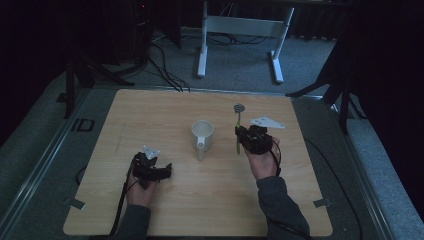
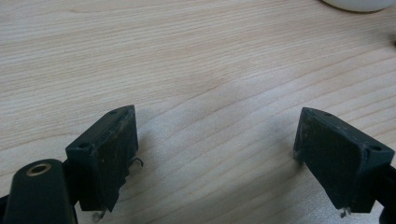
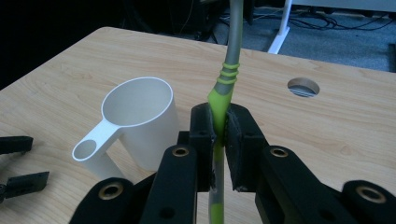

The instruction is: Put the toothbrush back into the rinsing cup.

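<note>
From the high view, the right gripper (image 1: 239, 131) is clenched on a green-handled utensil (image 1: 238, 125) whose grey round head points away from the person, beyond the white measuring cup (image 1: 202, 133) that stands upright near the middle of the worktop (image 1: 150, 115). The utensil sits just beside the cup, to its right. A careless swing toward the cup would likely clip its rim and tip or shove it, since it is light and nothing steadies it. The left gripper (image 1: 167, 170) rests low on the worktop, well apart from the cup.

In the left gripper view, the jaws stand wide apart with bare wood between them, grasping nothing. Only the cup's base (image 2: 359, 4) peeks in at the top edge, so this hand is too far off to brace it.

In the right gripper view, the jaws pinch the utensil's green handle (image 3: 219, 100) low down, with the long grey shaft rising above. That narrow grip on a slim, smooth handle could let the utensil pivot or slide if its head meets resistance. The cup (image 3: 135, 121) stands close at the left with its handle toward the camera.
</note>
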